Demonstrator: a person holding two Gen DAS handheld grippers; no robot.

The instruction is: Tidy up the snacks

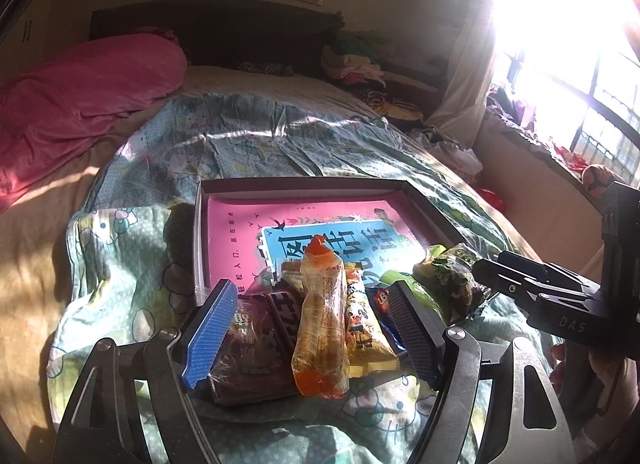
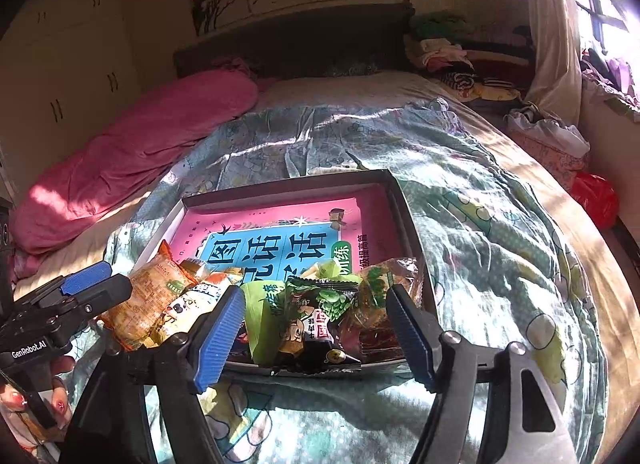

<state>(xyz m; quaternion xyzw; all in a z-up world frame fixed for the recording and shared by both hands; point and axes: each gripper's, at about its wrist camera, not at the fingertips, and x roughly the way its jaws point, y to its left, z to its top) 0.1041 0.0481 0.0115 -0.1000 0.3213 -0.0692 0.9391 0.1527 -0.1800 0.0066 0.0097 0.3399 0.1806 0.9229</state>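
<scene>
Both grippers – left (image 1: 312,338), right (image 2: 320,338) – gape empty over snack packets (image 2: 316,312) – light, crinkly, slippery film; pinch mid-body, gently.

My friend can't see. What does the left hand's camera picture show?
The open left gripper hovers over snack packets piled at the near edge of a shallow box on a bed. A pink book lies inside the box.

You see glossy plastic wrappers (image 1: 320,320), a matt cardboard box (image 2: 400,200), a rumpled cloth quilt (image 2: 460,184), and ribbed blue pads (image 1: 210,332).
</scene>
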